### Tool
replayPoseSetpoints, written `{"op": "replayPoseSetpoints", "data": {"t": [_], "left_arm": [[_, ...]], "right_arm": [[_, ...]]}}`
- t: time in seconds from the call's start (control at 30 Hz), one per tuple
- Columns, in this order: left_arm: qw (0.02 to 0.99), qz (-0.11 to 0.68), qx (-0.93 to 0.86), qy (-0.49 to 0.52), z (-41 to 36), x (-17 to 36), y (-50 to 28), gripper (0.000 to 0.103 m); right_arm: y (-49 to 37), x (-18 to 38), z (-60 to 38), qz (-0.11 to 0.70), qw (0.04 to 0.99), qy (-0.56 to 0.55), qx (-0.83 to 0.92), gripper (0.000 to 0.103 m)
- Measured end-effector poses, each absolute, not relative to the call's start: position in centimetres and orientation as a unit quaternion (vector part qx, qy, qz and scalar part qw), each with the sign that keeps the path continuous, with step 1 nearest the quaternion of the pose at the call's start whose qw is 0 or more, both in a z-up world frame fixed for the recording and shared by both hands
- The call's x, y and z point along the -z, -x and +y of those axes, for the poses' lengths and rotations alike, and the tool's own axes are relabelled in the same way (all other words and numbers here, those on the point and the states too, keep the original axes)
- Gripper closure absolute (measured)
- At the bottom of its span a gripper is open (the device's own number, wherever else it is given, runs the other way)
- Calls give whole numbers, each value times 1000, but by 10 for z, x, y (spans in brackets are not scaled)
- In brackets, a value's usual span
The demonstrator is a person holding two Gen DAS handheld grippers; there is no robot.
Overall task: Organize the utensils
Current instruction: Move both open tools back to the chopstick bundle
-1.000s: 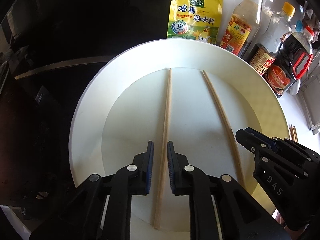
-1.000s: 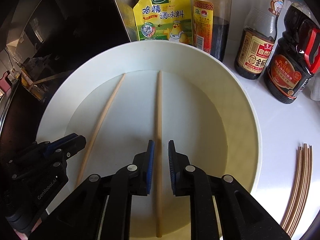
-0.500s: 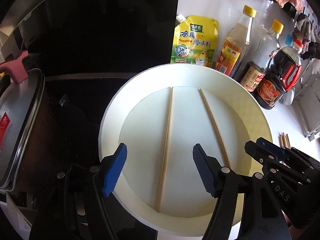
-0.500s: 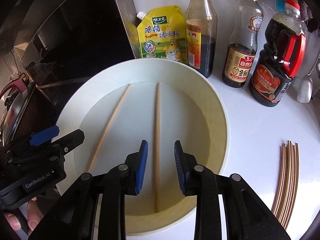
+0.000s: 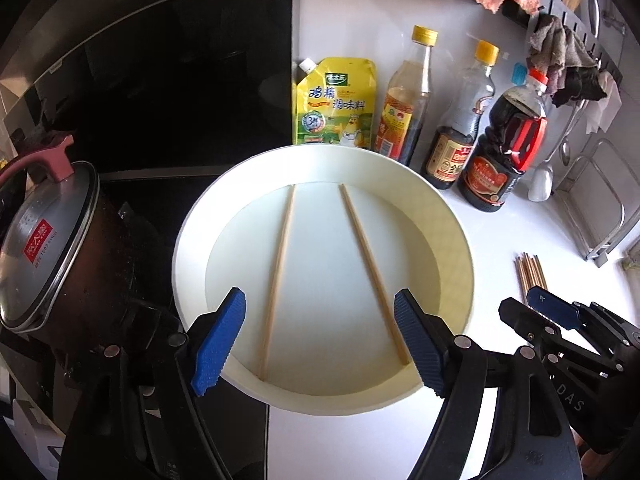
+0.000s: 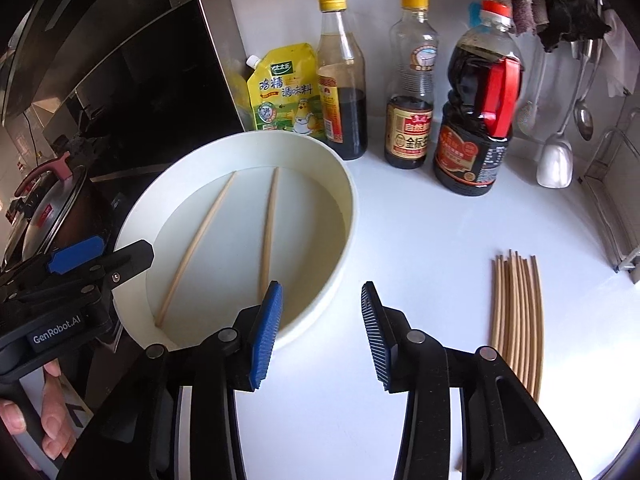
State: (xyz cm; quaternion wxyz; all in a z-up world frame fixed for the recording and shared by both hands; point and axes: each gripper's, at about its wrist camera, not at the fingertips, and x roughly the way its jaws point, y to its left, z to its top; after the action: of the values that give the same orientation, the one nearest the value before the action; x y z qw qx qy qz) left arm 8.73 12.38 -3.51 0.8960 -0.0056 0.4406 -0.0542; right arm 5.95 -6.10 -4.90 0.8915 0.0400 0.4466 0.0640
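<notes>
A white round basin [image 5: 188,256] stands on the white counter with two wooden chopsticks lying loose in it, one on the left [image 5: 278,276] and one on the right [image 5: 372,272]. My left gripper [image 5: 320,340] hovers above the basin's near edge, its jaws wide and still opening, with nothing between them. My right gripper [image 6: 320,324] hangs over the counter just right of the basin [image 6: 349,216], jaws opening and empty. The same two chopsticks [image 6: 196,244] [image 6: 268,232] show in the right wrist view. A bundle of several chopsticks [image 6: 516,312] lies on the counter to the right.
A yellow seasoning pouch [image 5: 336,108] and three sauce bottles [image 6: 476,120] line the back wall behind the basin. A lidded pot [image 5: 48,248] sits on the black stove to the left. A white spoon [image 6: 554,160] and a wire rack [image 6: 616,200] are at the far right.
Both grippers opened and let go of the chopsticks, which now lie in the basin. Both rose and drew back; the right one shifted right, off the basin.
</notes>
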Motion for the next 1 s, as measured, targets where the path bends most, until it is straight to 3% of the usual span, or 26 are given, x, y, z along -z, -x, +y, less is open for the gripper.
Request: {"op": "replayPoseSetpoints", "data": {"t": [0.57, 1.0], "left_arm": [[889, 442, 119, -9, 17, 31, -47, 20], [869, 469, 157, -30, -63, 71, -30, 17]], "right_arm": [[16, 53, -197, 440, 894, -70, 41, 54], [42, 103, -275, 470, 873, -90, 91, 49]]}}
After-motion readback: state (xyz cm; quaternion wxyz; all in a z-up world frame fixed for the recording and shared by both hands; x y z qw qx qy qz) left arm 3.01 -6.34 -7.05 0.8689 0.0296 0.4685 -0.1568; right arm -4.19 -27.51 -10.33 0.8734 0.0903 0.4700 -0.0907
